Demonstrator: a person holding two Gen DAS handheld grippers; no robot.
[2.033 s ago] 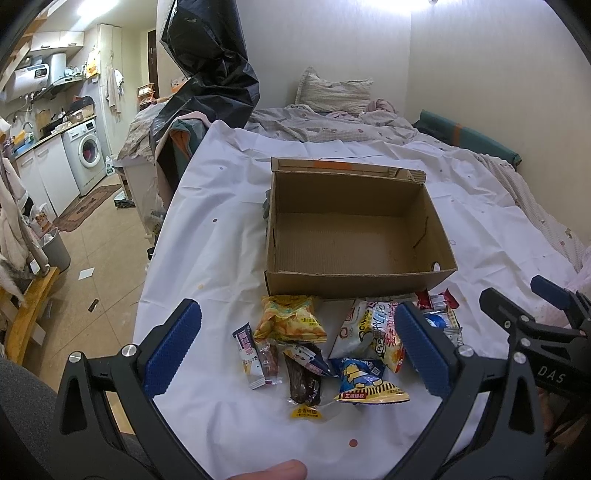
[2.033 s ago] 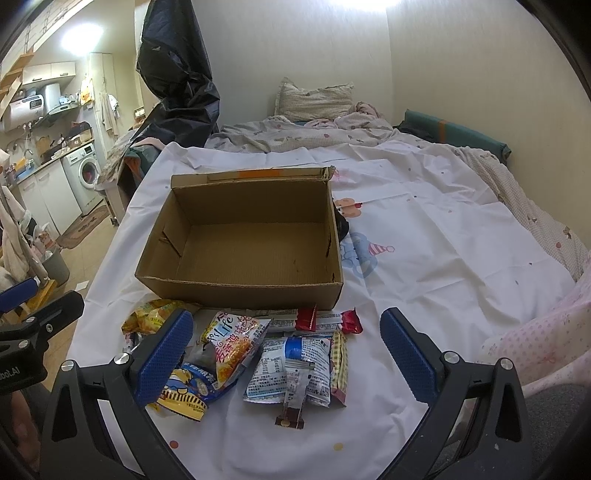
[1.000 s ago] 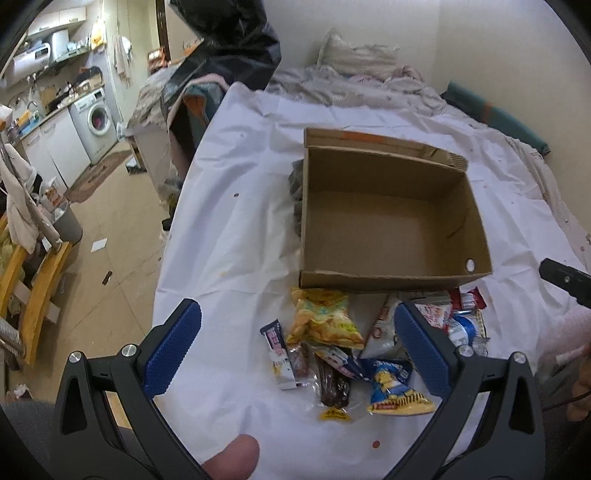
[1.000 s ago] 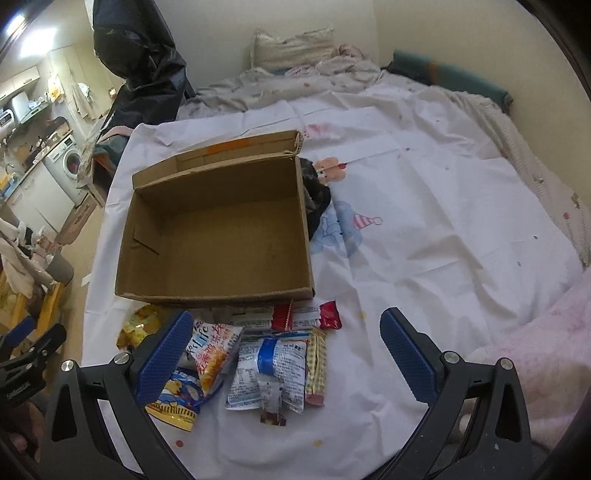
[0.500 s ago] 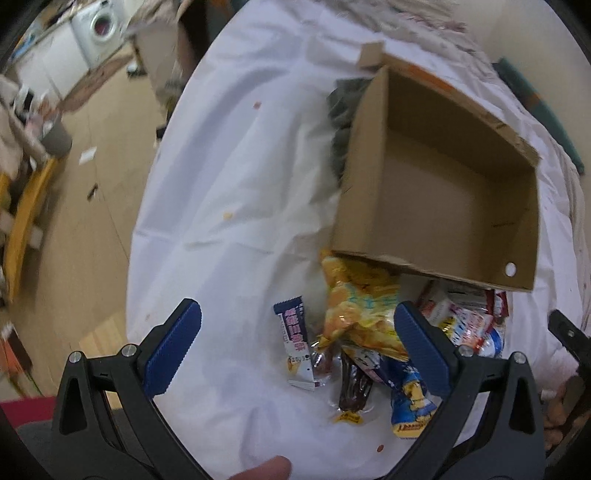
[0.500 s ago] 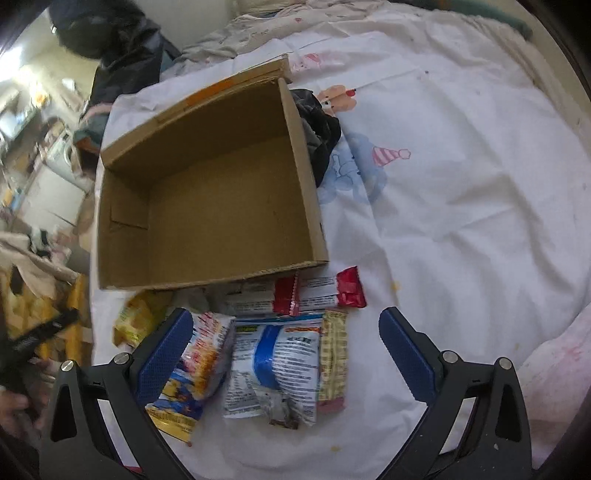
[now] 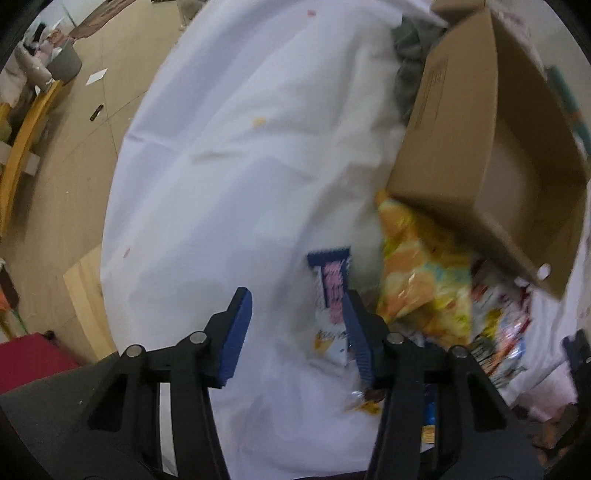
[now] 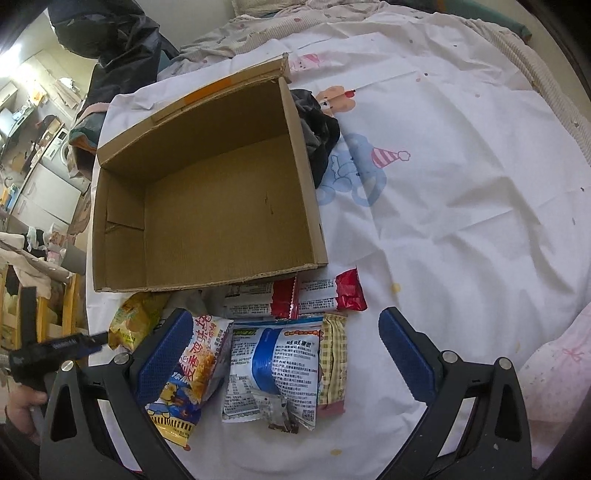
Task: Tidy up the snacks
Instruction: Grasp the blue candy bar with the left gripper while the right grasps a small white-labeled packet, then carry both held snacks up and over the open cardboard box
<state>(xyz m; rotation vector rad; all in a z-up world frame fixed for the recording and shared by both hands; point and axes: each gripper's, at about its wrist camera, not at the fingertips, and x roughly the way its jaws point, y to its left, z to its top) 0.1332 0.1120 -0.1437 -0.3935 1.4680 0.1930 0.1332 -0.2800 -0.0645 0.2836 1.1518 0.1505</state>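
Blue-padded left hand-held gripper (image 7: 295,325), half open, hovers beside blue-ended snack bar (image 7: 331,284).

I see: bed with white sheet (image 8: 461,206), cartoon print; rumpled blanket (image 8: 258,29) at its far edge; black bag (image 8: 110,40) past the far left corner; washing machine (image 8: 61,147); tan floor (image 7: 74,155); yellow wooden frame (image 7: 22,147).

snack pile (image 7: 436,291) motion-blurred; box (image 7: 491,147) edge-cropped
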